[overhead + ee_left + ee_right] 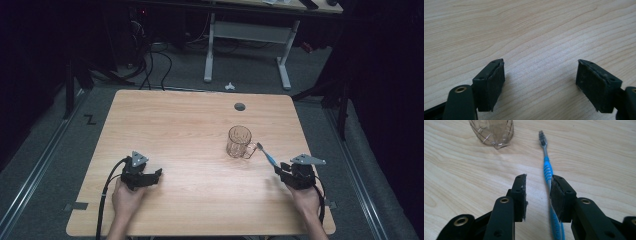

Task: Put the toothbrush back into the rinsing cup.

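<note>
Approach to the grasp. Your right tool [286, 172] rests near the bench's [180, 130] right edge, toward its near right corner, with its jaws parted around the handle of the blue toothbrush [548, 170]. In the right gripper view the handle lies against the inner face of one pad [556, 196], and a clear gap separates it from the other, so nothing is clamped yet. The toothbrush lies flat on the bench, its bristled head pointing toward the clear glass mug [240, 142], which stands upright right of the bench's centre, the head just beside the mug's handle. Your left tool [150, 176] sits near the near left corner, jaws spread wide over bare wood, holding nothing. The next move, judged from this, calls for you to centre the handle between the pads, close squarely on it, then lift it clear without nudging the mug.
</note>
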A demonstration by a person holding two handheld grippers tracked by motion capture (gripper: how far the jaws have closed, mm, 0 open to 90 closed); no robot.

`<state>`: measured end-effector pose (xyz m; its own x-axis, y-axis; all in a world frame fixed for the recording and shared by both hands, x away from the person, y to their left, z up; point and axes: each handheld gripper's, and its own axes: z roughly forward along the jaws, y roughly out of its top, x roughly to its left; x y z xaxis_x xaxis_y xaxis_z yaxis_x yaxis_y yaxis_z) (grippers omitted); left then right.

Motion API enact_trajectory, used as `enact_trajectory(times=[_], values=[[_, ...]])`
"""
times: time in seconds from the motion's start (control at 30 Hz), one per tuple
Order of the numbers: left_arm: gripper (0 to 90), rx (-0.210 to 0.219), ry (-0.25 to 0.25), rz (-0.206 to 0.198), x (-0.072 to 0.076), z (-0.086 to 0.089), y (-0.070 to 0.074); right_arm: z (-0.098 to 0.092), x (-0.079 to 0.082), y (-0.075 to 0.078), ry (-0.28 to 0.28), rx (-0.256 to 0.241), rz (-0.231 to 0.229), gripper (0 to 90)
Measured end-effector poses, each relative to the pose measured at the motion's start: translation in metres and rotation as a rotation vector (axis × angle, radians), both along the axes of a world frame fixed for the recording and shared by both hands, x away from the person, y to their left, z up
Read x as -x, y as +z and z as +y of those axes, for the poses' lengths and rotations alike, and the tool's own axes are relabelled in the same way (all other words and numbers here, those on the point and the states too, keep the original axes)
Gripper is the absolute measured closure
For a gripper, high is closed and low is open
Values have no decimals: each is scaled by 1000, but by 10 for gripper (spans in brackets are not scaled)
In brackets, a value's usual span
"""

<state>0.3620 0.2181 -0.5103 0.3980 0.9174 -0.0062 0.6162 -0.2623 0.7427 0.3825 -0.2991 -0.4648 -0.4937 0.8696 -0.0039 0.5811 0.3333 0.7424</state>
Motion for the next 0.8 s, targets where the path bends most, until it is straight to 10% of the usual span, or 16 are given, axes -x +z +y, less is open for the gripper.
enact_trajectory(times=[0.8], values=[[236, 0, -3, -1, 0, 0, 0, -5, -23, 17, -7, 53, 70, 656]])
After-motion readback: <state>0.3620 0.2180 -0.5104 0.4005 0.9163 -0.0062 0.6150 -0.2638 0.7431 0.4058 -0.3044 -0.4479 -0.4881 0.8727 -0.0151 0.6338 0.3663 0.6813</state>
